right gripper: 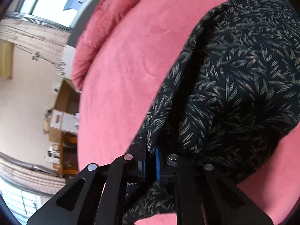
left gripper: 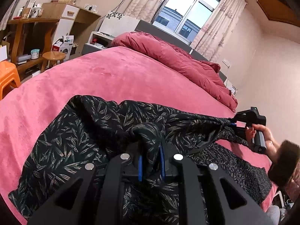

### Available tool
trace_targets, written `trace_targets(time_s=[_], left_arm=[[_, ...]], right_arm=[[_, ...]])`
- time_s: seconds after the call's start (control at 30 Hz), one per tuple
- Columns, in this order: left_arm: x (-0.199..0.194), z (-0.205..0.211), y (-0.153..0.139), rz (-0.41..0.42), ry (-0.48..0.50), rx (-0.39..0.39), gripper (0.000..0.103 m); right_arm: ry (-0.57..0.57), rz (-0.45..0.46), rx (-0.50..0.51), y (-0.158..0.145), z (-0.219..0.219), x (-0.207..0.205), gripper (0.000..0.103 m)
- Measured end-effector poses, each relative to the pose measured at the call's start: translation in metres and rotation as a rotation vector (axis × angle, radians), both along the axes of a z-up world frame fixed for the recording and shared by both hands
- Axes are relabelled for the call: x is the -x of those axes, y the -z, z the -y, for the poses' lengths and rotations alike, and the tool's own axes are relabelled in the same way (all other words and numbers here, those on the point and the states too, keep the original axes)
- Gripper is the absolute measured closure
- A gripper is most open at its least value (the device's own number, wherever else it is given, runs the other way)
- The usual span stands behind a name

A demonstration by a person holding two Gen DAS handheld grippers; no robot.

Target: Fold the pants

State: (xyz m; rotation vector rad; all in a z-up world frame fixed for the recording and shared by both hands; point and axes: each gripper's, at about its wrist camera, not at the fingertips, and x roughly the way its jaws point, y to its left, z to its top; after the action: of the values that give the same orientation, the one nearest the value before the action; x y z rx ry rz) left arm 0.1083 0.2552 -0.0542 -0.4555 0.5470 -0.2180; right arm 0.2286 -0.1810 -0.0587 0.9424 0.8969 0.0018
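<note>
Black leaf-print pants [left gripper: 78, 140], spread on pink bed cover [left gripper: 112, 71]: one bunched edge clamped in left gripper [left gripper: 151, 161], an opposite edge pinched in right gripper [right gripper: 150, 161], cloth drawn between the two.

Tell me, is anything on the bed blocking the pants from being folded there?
Nothing visible does. Both the left gripper and right gripper already pinch the pants, and the pink bed beside them is bare.
</note>
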Motion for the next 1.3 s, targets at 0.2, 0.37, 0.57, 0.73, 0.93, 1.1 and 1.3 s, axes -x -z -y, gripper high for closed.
trace_targets(time_s=[0.2, 0.37, 0.57, 0.73, 0.93, 1.1, 1.3], left_arm=[[0.019, -0.014, -0.027, 0.135, -0.063, 0.02, 0.09], [0.035, -0.025, -0.041, 0.187, -0.088, 0.035, 0.089], [0.053, -0.038, -0.028, 0.124, -0.109, 0.069, 0.089], [0.061, -0.055, 0.002, -0.007, -0.139, 0.214, 0.089], [0.069, -0.057, 0.023, -0.061, -0.145, 0.319, 0.077], [0.079, -0.059, 0.031, -0.089, -0.143, 0.388, 0.052], [0.096, -0.059, 0.035, -0.112, -0.093, 0.525, 0.027]], right_arm=[[-0.131, 0.152, 0.112, -0.061, -0.006, 0.051, 0.098], [-0.198, 0.232, 0.144, -0.09, -0.015, 0.119, 0.098], [-0.237, 0.302, 0.222, -0.083, -0.041, 0.21, 0.098], [-0.272, 0.262, 0.266, -0.027, -0.069, 0.263, 0.098], [-0.283, 0.198, 0.312, 0.022, -0.075, 0.269, 0.098], [-0.294, 0.219, 0.346, 0.022, -0.076, 0.261, 0.098], [-0.27, 0.214, 0.265, 0.03, -0.067, 0.263, 0.098]])
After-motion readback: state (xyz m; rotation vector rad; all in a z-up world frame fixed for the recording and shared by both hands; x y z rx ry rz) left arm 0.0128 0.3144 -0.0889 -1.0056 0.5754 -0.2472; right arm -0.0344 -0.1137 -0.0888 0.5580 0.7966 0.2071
